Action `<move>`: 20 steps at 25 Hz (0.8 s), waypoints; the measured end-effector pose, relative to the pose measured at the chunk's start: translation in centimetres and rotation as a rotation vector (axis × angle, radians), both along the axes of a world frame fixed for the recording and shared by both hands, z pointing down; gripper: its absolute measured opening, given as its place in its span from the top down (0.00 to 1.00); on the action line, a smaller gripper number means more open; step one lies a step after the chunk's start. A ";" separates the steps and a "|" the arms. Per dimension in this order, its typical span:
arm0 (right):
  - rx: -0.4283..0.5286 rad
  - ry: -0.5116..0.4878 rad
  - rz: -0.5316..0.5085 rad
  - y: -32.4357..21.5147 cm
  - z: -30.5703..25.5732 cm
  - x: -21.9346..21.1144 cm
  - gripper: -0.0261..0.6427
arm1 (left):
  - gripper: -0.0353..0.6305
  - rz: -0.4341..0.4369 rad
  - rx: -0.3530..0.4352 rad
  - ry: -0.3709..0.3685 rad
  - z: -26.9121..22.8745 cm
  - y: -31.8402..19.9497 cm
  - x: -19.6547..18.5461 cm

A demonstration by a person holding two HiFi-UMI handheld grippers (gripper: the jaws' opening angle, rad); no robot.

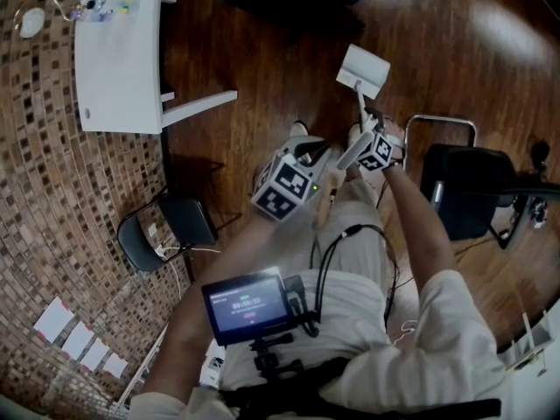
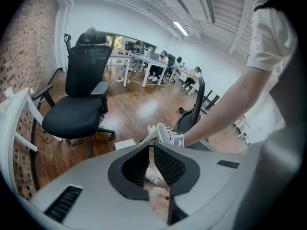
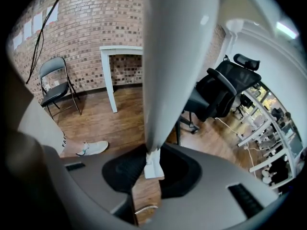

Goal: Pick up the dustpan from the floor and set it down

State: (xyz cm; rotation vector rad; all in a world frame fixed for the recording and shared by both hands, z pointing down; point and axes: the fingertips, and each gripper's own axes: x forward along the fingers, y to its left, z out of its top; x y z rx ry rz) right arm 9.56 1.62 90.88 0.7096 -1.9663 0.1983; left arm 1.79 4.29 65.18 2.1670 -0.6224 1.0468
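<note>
Right gripper (image 1: pixel 366 126): jaws clamped on dustpan (image 1: pixel 363 70) handle, seen in right gripper view as white shaft (image 3: pixel 176 56) running out from jaws. Pan at 12 o'clock from right gripper, looks clear of floor (image 1: pixel 262 42), so pick-up judged done. Set-down left. Left gripper (image 1: pixel 315 151) at 9 o'clock from right: jaws nearly together, nothing between, idle.

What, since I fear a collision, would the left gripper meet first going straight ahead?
Probably the right gripper, which holds the dustpan by its handle; it sits just past the left gripper's tips, though depth is unclear.
</note>
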 end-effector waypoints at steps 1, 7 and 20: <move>-0.001 -0.007 0.004 0.0 -0.1 -0.1 0.81 | 0.91 -0.001 0.002 -0.003 -0.1 -0.1 -0.1; -0.006 -0.060 0.050 -0.5 -1.7 -0.4 0.81 | 0.91 -0.010 0.024 0.001 -0.7 -1.0 -0.1; -0.010 -0.097 0.118 -0.1 -2.9 -0.6 0.81 | 0.91 -0.028 0.033 0.051 -1.3 -1.5 -0.5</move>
